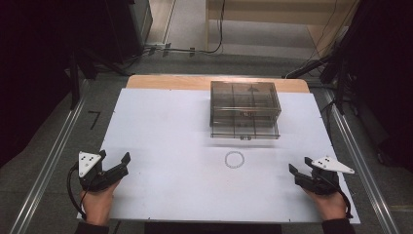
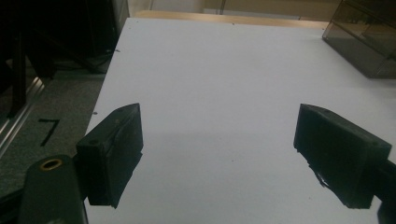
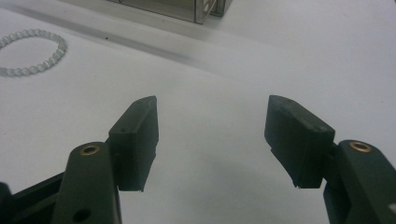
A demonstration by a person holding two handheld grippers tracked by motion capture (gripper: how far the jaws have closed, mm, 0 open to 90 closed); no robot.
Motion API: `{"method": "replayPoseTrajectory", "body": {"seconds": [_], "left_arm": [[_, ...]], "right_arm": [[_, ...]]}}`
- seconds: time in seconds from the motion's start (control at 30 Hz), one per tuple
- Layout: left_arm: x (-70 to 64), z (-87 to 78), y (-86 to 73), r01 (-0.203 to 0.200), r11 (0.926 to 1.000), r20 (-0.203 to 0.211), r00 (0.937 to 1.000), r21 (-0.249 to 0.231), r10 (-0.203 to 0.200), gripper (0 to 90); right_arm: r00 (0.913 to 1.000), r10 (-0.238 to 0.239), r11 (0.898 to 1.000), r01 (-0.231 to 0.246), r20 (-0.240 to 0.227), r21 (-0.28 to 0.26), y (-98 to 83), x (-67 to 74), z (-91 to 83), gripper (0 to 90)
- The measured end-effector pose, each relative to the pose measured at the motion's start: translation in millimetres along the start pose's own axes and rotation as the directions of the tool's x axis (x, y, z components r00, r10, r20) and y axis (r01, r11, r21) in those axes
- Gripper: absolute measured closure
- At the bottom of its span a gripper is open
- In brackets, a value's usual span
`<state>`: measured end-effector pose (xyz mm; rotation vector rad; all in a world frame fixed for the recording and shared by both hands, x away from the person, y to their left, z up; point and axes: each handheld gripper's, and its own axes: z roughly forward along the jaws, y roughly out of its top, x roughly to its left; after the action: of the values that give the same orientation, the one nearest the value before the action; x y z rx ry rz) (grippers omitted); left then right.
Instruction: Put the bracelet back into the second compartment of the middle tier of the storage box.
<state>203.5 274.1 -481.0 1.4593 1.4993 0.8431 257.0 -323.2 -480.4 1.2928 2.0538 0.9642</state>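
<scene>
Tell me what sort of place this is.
Probably a lab set up for recording handling tasks. A white table sits between metal floor rails, cables run across the floor, and a person holds the left gripper and right gripper over it.

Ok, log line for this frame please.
left gripper open, empty | right gripper open, empty | bead bracelet on table | smoky drawer box behind bracelet

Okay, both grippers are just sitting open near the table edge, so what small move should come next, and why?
Probably ease the right gripper forward and inward toward the bead bracelet. Both it and the left gripper are open and empty, the bracelet lies loose on the white table before the smoky drawer box, slightly nearer the right one.
</scene>
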Motion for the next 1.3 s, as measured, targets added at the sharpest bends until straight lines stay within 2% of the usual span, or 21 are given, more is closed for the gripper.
{"method": "replayPoseTrajectory", "body": {"seconds": [1.3], "left_arm": [[-0.5,0.5,-0.1,-0.005,1.0000,0.000,1.0000,0.005,0.005,16.0]], "right_arm": [[0.9986,-0.046,0.999,0.047,-0.025,0.010,7.9,19.5,10.6,33.3]]}}
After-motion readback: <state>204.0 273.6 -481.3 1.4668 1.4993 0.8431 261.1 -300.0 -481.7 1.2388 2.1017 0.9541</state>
